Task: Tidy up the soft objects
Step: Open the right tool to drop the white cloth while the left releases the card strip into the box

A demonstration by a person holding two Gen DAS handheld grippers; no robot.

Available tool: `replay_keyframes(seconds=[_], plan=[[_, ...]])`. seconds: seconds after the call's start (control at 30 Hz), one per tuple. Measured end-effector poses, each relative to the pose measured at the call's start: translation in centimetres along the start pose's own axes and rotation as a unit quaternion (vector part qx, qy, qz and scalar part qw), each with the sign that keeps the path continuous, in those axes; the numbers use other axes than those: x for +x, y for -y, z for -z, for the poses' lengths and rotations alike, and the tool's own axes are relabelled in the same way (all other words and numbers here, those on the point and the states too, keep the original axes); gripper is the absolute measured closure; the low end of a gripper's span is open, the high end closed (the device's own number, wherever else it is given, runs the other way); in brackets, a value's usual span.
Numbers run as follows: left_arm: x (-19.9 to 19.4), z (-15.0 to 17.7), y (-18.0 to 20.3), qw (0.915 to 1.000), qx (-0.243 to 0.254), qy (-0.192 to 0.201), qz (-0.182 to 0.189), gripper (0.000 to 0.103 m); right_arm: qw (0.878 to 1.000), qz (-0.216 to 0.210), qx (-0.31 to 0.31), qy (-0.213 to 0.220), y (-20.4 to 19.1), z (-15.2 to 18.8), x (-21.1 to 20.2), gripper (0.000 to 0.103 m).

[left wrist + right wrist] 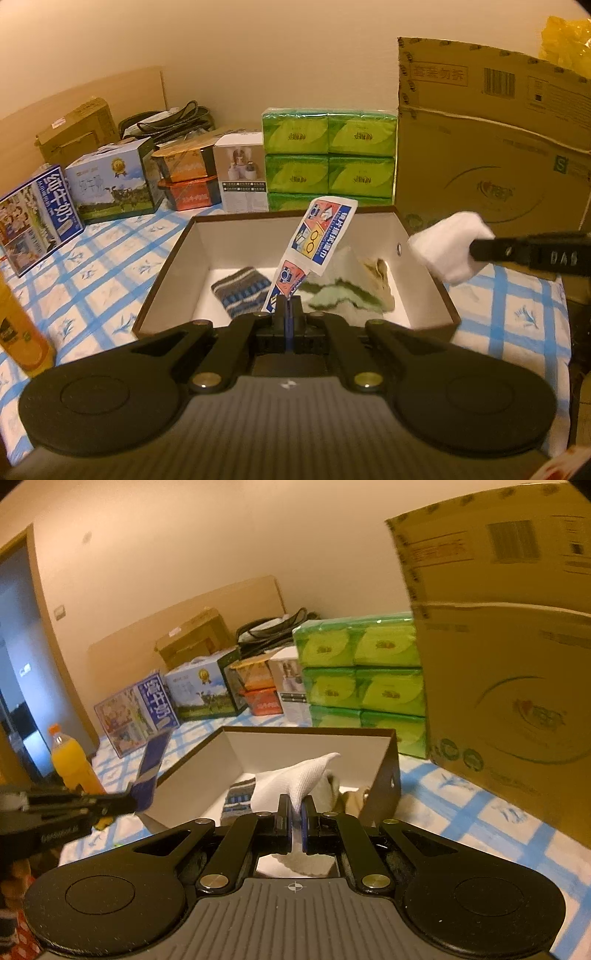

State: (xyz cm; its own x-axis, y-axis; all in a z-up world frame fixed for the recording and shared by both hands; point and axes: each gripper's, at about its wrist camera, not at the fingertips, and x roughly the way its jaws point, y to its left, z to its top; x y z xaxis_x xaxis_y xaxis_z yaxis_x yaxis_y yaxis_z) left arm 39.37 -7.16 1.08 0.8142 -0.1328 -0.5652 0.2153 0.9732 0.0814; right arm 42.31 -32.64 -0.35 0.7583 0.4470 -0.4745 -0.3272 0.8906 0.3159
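My left gripper [288, 301] is shut on a strip of wipe packets [317, 236] printed in blue, red and yellow, which stands up over the near edge of an open brown box [166, 269]. Inside the box lie a striped knit piece [240, 290] and a green and beige cloth [347, 291]. My right gripper [294, 803] is shut on a white cloth [295, 779] just before the same box [384, 771]. In the left wrist view the right gripper [476, 249] comes in from the right, carrying the white cloth [447, 245] above the box's right wall.
Green tissue packs [328, 158] are stacked behind the box, with a tall cardboard carton [491, 155] to the right. Milk cartons [37, 218] and small boxes [192, 181] line the back left. An orange drink bottle [74, 764] stands left on the blue-checked cloth [92, 277].
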Motion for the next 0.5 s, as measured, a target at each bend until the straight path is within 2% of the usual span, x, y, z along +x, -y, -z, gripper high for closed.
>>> replay_keyframes(seconds=[0.23, 0.5], plan=[[4.3, -1.9, -0.4, 0.9999, -0.003, -0.011, 0.010, 0.101, 0.999, 0.002, -0.024, -0.021, 0.0, 0.0, 3.6, 0.098], [8.4, -2.2, -0.8, 0.9990, -0.003, -0.043, 0.012, 0.101, 0.999, 0.008, -0.025, -0.039, 0.8, 0.5, 5.8, 0.098]])
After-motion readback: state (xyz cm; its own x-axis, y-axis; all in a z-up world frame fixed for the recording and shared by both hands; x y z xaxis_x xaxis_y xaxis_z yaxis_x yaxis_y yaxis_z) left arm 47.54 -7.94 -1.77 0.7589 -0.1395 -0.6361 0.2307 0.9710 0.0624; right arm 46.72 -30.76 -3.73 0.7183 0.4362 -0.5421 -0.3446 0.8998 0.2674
